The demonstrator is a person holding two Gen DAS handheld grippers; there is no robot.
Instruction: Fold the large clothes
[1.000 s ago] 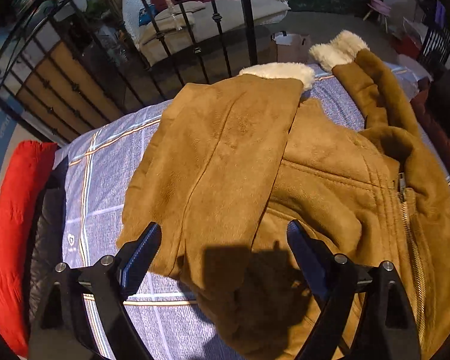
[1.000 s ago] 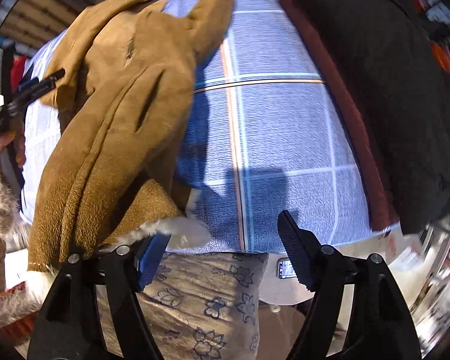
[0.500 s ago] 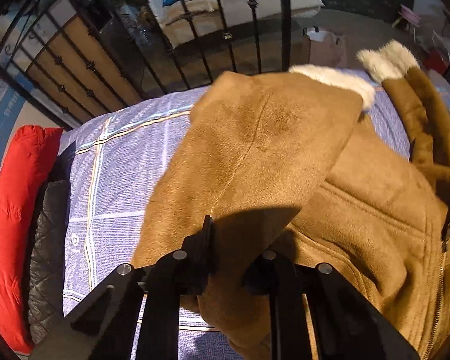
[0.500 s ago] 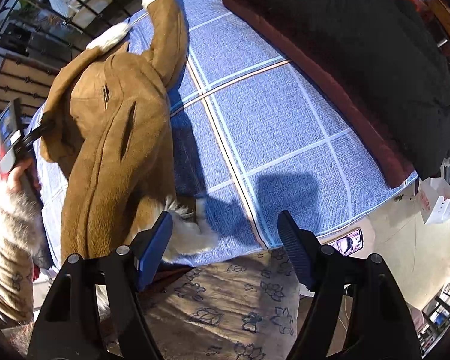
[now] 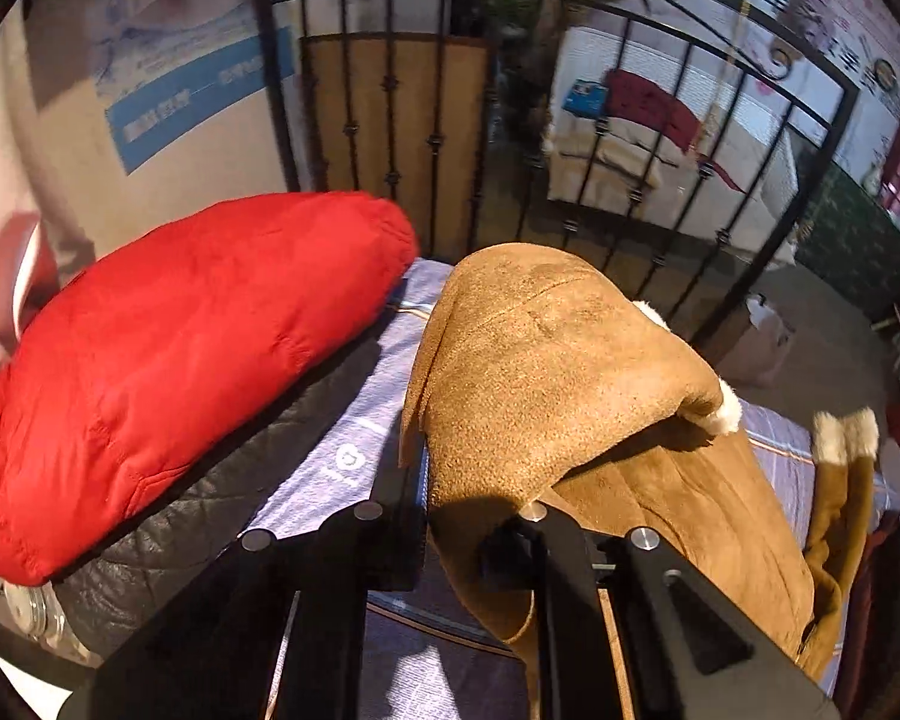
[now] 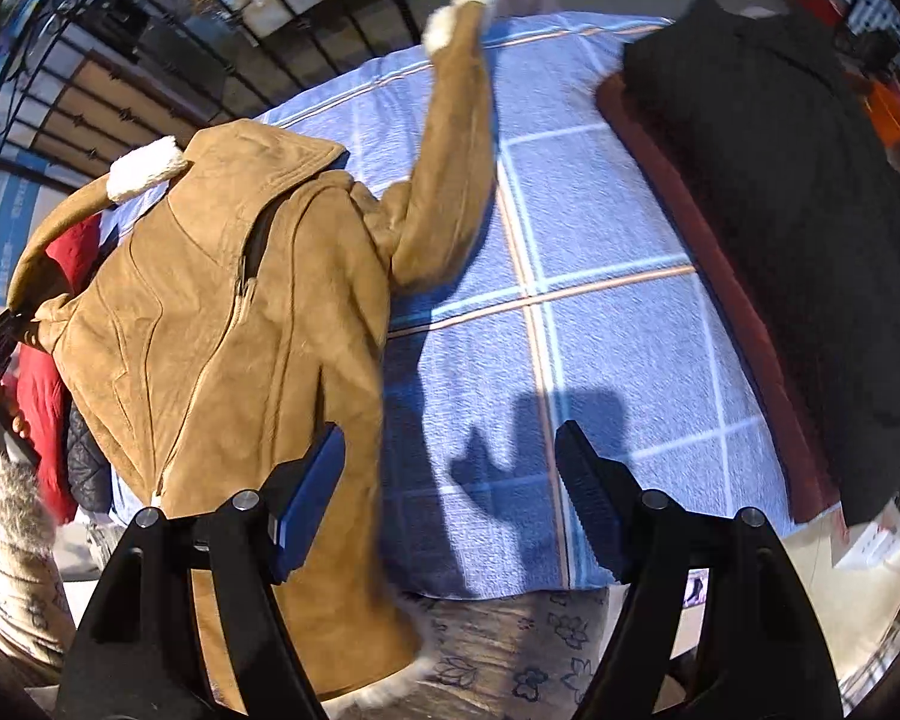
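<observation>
Since a second ago the left gripper has gone from spread wide to clamped on a fold of the brown jacket, and it has raised that fold so the left wrist view now looks toward the iron railing. The jacket lies along the left side of the blue checked bed, one fur-cuffed sleeve stretched toward the far edge, its hem hanging off the near edge. A red padded coat is piled at the bed's left edge (a dark coat takes the right).

Judging by the lifted cloth, the sleeve-side fold is in hand; next it likely needs carrying across the jacket's front and laying flat.

Right gripper hovers over the near edge, fingers parted, holding nothing, angled down at the bed.
</observation>
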